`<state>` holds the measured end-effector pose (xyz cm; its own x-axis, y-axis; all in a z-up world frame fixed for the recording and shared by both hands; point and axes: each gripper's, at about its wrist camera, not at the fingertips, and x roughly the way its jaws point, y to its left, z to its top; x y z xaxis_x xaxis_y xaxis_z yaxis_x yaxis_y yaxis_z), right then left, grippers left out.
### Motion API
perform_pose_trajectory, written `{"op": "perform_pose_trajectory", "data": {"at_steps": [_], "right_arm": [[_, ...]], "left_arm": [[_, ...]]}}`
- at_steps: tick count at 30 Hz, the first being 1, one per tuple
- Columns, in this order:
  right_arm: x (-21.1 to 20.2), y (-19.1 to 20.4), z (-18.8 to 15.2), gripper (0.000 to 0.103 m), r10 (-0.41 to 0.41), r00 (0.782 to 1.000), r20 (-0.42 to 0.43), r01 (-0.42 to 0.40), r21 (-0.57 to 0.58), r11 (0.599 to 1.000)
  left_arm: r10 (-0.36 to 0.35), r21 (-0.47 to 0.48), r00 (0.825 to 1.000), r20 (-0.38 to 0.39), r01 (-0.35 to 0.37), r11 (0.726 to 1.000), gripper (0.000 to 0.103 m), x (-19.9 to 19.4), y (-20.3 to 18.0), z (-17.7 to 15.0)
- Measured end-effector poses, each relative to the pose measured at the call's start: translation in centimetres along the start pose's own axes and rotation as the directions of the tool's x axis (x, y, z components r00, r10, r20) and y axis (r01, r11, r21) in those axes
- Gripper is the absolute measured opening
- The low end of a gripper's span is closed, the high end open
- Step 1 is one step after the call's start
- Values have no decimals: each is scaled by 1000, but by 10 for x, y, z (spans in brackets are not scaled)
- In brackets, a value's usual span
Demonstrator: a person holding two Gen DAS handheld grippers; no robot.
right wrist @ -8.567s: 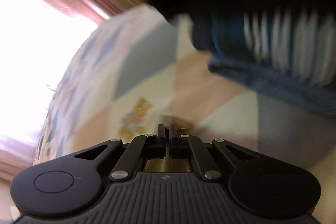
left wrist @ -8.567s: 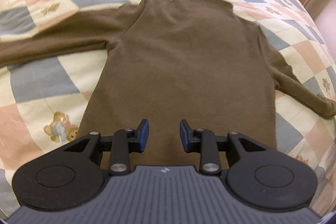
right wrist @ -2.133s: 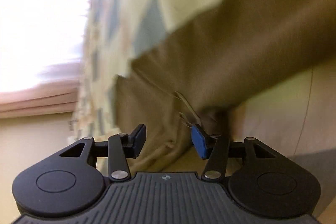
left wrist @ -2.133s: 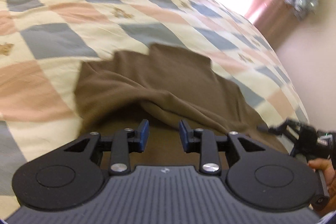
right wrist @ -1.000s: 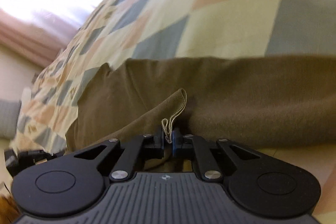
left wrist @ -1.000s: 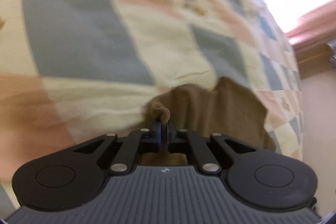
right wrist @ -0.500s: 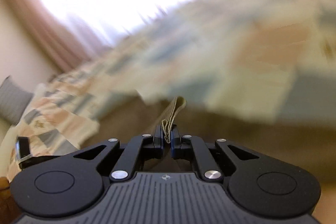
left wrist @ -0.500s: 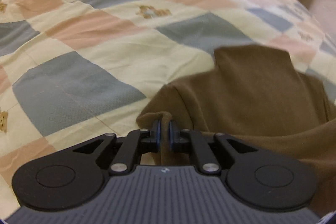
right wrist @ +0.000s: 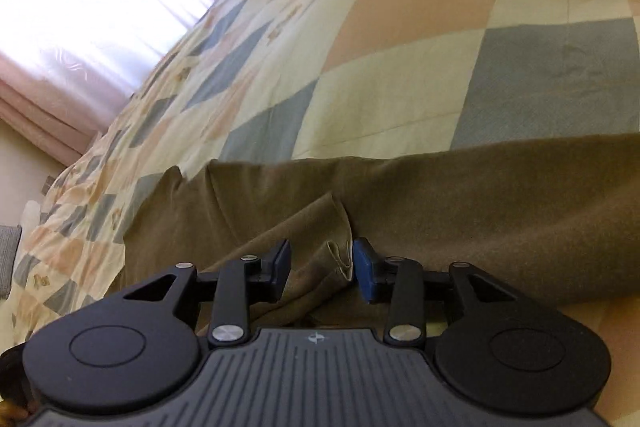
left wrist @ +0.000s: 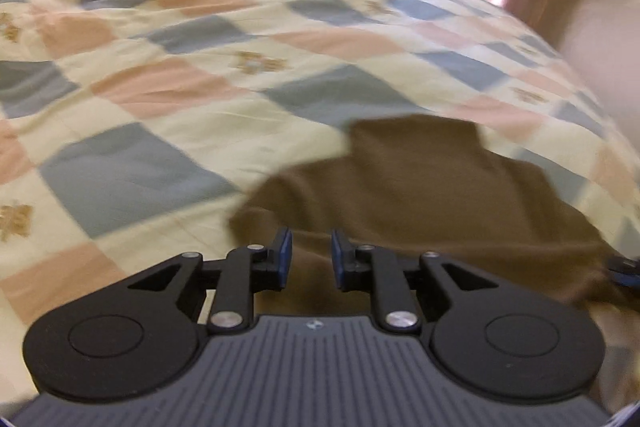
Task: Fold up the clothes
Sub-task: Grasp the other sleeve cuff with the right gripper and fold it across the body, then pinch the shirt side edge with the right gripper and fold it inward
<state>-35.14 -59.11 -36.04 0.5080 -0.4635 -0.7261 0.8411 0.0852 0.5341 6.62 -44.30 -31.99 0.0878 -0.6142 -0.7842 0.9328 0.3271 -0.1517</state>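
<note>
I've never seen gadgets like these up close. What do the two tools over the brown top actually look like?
Both look alike. The left tool and right tool each have a ribbed grey body with a small logo, two round black housings, black jointed arms with silver rivets, and two short fingers faced with blue pads. No cables or sleeves show.

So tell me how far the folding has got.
Done: the brown long-sleeved sweater lies on the checked patchwork quilt with fabric folded over its body. In hand: nothing; left gripper and right gripper are open. Left: further folds.
</note>
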Motion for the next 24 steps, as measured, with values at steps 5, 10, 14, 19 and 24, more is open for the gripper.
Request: {"op": "perform_pose_trajectory", "data": {"at_steps": [5,10,14,19,24], "right_arm": [[1,2,-3,23,-96,994,-45,93,-57,994],[-35,-7,-7,47,-157,987,22,157,6,988],[-76,-57,-26,47,-150,989,22,139,251,958],[-142,-144,-40,53,-277,953,127,162,560,813],[-181,-220,-52,71,-348,898,270,15,771,637]], "left_arm": [[-23,37,995,-95,27,999,16,24,-32,-18],[-125,54,991,-40,128,990,16,5,-70,-19],[-191,69,979,-72,196,978,16,7,-104,-27],[-197,37,977,-81,201,979,16,3,-116,-35],[-164,12,983,-85,166,986,16,-7,-110,-38]]}}
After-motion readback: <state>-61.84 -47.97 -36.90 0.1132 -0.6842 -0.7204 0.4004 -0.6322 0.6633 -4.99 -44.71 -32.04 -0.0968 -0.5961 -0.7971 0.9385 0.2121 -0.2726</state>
